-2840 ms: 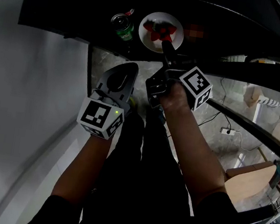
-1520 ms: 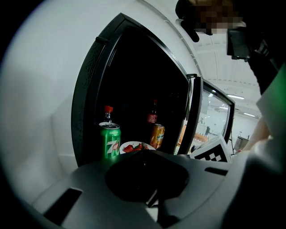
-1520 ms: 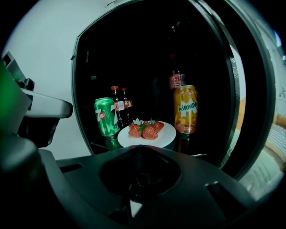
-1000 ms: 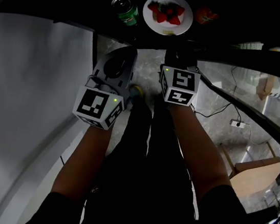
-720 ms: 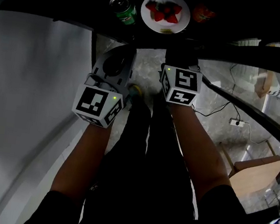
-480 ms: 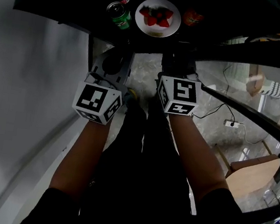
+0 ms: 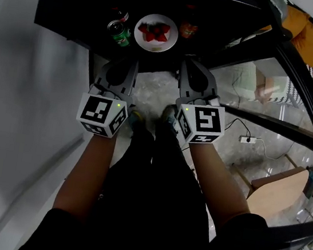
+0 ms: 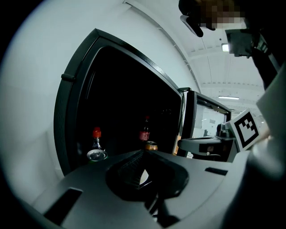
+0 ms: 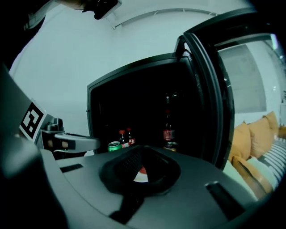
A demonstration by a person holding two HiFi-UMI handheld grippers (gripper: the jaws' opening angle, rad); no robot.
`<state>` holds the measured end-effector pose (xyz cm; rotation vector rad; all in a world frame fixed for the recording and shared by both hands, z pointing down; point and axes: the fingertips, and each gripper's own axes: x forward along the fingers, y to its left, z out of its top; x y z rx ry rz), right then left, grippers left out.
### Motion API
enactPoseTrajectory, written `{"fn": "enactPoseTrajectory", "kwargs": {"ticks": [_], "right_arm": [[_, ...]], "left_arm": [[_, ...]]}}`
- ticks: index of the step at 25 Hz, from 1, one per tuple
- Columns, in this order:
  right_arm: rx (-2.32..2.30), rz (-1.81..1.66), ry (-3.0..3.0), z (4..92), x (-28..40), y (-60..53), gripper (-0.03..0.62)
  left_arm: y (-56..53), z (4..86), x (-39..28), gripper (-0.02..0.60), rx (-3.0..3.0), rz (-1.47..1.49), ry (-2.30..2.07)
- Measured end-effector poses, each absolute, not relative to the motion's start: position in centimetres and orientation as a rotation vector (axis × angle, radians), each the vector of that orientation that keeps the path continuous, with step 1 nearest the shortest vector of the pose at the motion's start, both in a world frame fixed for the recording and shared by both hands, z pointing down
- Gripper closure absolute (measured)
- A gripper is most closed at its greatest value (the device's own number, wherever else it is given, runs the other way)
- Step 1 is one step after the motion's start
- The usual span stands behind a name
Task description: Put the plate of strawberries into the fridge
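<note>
The white plate of strawberries (image 7: 155, 33) stands on a dark shelf inside the open fridge (image 7: 76, 0), with a green can (image 7: 121, 33) just left of it. Both grippers hang outside the fridge, below the shelf's front edge. My left gripper (image 7: 125, 60) is shut and holds nothing. My right gripper (image 7: 191, 64) is likewise shut and empty, a short way from the plate. In the right gripper view a sliver of the plate (image 9: 140, 175) shows past the closed jaws. The left gripper view mostly hides the plate behind its jaws.
Bottles (image 9: 169, 129) and a second can (image 9: 170, 145) stand deeper on the shelf. The open glass fridge door (image 7: 295, 60) swings out at the right. A pale wall (image 7: 15, 102) is on the left; a cable with a power strip (image 7: 247, 139) and a wooden stool (image 7: 277, 193) sit on the floor.
The right gripper was at the plate's rim earlier; it has since let go and drawn back out of the fridge. Both grippers now sit lower and level with each other.
</note>
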<state>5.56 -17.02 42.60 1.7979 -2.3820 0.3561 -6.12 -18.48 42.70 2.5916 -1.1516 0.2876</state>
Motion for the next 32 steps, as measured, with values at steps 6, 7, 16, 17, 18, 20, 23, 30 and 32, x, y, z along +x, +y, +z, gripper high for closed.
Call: {"fn": "enactPoseTrajectory", "kwargs": {"ticks": [6,7,16,17,18,20,23,30,32], "right_arm": [[1.846,0.372,-2.364,41.0,7.7,-15.7,0.589],[1.843,0.378,-2.361,40.9,7.9,-15.4,0.589],[1.785,0.363,-2.401,40.2,7.1,-14.9,0.589],[1.782,0.366,-2.409,40.1,6.9,-14.9,0.589],[1.777,0.366,-2.415,40.1,6.7,-15.0,0.589],[1.762,0.369,-2.419,40.2,6.4,-14.9,0.589],[1.740,0.384,-2.426,40.4,6.0,-14.9,0.589],[1.730,0.371,-2.446,40.4,5.7,-15.1,0.589],[1.735,0.376,-2.447,40.4,5.7,-15.2,0.589]], "left_arm": [[-18.0,41.1,-5.9,0.597,2.622,0.287,-1.140],[-17.8,40.9,-5.9,0.597,2.628,0.287,-1.138],[-17.1,40.3,-5.4,0.597,2.650,0.288,-1.143],[-17.1,40.3,-5.5,0.597,2.652,0.287,-1.147],[-17.1,40.2,-5.5,0.597,2.655,0.286,-1.150],[-17.1,40.0,-5.5,0.596,2.658,0.286,-1.153],[-17.1,39.9,-5.6,0.597,2.659,0.290,-1.155],[-16.9,40.0,-5.7,0.597,2.650,0.296,-1.169],[-16.9,40.0,-5.8,0.597,2.648,0.293,-1.170]]}}
